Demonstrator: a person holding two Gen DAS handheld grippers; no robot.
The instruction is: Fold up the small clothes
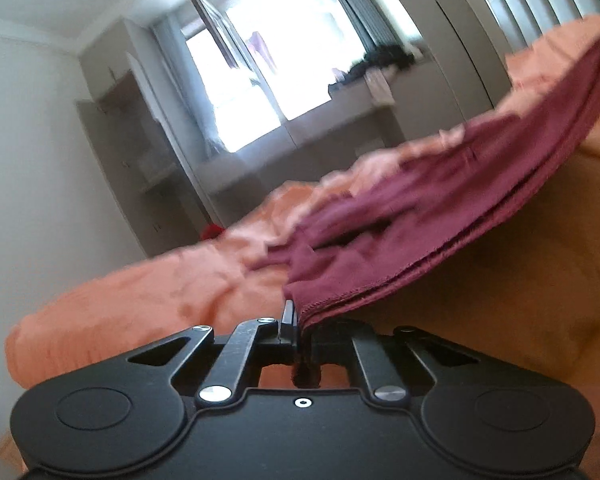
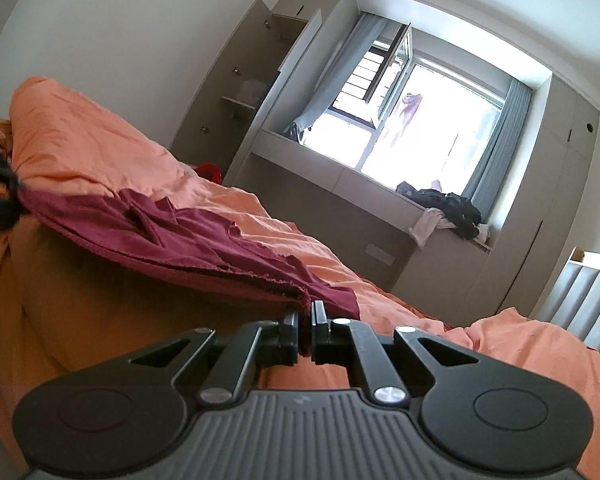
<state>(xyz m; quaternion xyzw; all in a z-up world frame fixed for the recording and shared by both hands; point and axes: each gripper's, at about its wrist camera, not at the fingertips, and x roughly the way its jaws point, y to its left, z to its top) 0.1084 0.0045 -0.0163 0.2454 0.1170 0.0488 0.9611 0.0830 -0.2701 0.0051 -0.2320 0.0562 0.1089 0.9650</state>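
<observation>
Orange rumpled bedding [image 2: 100,148] fills the near ground, with grey wardrobes and a bright window [image 2: 432,120] on the far wall. At the left, the left gripper [image 1: 296,322] is clamped on one hemmed corner of the dark red knit garment [image 1: 420,208]. That cloth stretches rightward, lifted just above the bedding, sagging in the middle. At its right end, the right gripper [image 2: 305,320] pinches the other frayed corner, jaws pressed together on the fabric.

Both the left gripper [image 1: 296,320] and right gripper [image 2: 305,322] are showing black linkages, silver screws, round side discs.
</observation>
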